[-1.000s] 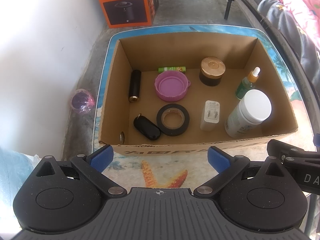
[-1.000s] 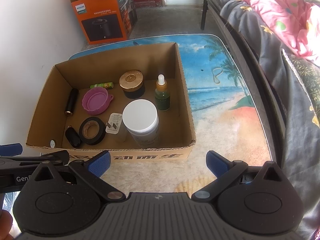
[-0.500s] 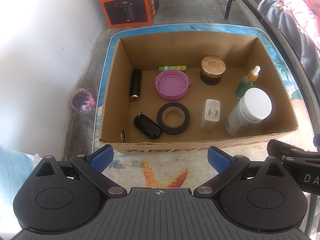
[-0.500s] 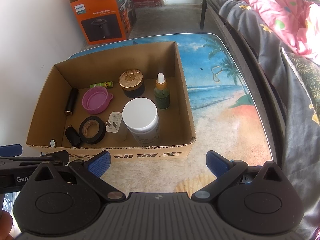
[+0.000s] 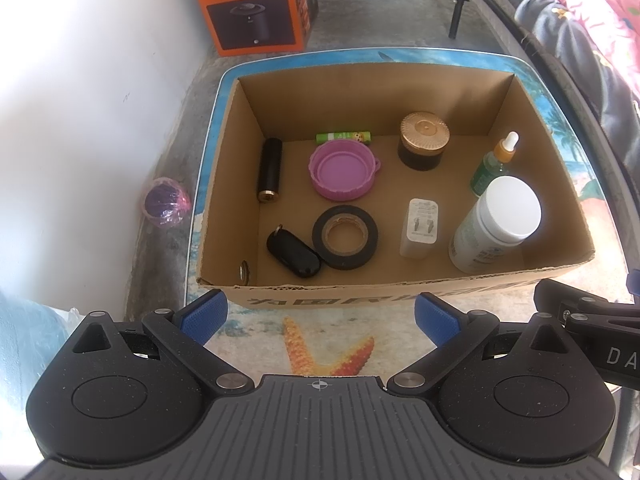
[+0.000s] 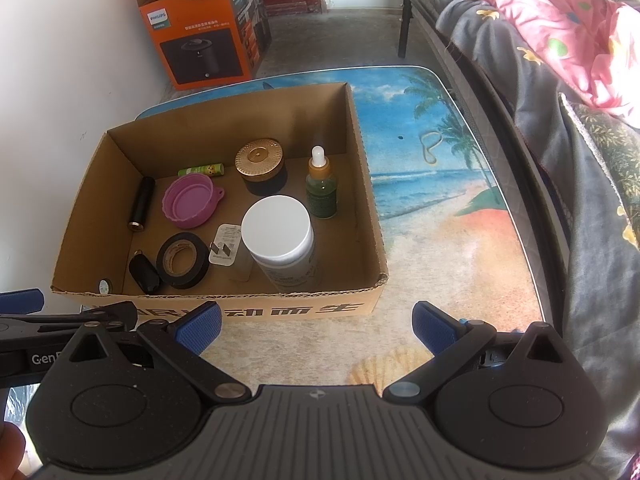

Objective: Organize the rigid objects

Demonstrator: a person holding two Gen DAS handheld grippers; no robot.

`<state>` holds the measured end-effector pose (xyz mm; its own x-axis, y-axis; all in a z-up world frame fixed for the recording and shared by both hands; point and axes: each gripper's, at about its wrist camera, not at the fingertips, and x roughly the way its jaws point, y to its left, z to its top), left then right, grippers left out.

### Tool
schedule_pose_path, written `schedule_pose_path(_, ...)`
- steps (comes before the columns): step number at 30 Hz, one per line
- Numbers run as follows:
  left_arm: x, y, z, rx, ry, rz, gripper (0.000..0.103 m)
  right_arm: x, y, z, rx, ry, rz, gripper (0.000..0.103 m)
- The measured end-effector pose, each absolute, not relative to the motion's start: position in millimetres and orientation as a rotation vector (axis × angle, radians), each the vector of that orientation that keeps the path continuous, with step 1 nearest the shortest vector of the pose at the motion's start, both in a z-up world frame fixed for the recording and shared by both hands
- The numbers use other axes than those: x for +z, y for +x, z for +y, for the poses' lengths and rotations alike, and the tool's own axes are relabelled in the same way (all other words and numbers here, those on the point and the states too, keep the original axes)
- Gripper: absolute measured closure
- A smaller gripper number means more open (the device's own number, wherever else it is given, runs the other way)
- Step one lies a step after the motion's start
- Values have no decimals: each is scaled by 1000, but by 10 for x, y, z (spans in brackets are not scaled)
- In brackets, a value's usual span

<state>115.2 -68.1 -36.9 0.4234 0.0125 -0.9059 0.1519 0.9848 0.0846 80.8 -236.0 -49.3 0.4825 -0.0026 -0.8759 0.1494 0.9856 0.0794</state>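
An open cardboard box [image 5: 400, 296] [image 6: 224, 308] stands on a beach-print table. Inside lie a black tape roll [image 5: 345, 237] [image 6: 183, 255], a pink lid [image 5: 343, 169] [image 6: 192, 199], a black key fob [image 5: 294, 253], a black tube [image 5: 269, 169], a green stick [image 5: 344, 137], a gold-lidded jar [image 5: 423, 139] [image 6: 260, 160], a white charger [image 5: 420, 227], a dropper bottle [image 5: 496, 162] [image 6: 321, 188] and a white-capped bottle [image 5: 496, 224] [image 6: 282, 240]. My left gripper [image 5: 320, 316] and right gripper [image 6: 316, 326] are open and empty, just in front of the box's near wall.
The table [image 6: 460, 216] extends right of the box. An orange Philips carton [image 5: 256, 4] [image 6: 204, 32] stands on the floor behind. A bed with dark and pink bedding [image 6: 560, 80] runs along the right. A white wall is at the left. A pink-wrapped object [image 5: 166, 202] lies on the floor.
Both grippers have drifted very slightly; the box sits a touch higher in both views. Nothing was taken or let go.
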Motion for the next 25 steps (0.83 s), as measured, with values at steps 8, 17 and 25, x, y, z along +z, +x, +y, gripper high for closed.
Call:
schedule_pose_path(8,-363,1142,-684,-91,170,1131,2,-493,782,-2389,-105,164,1064,0)
schedule_pose_path(17,-348,1133,-758,-93,173,1131,2,-495,749,-2416,-124,176,1063,0)
schedule_pose_path(25,-356,1146,-799,-99,177,1134,2,-502,731,-2436,-136,190,1062,0)
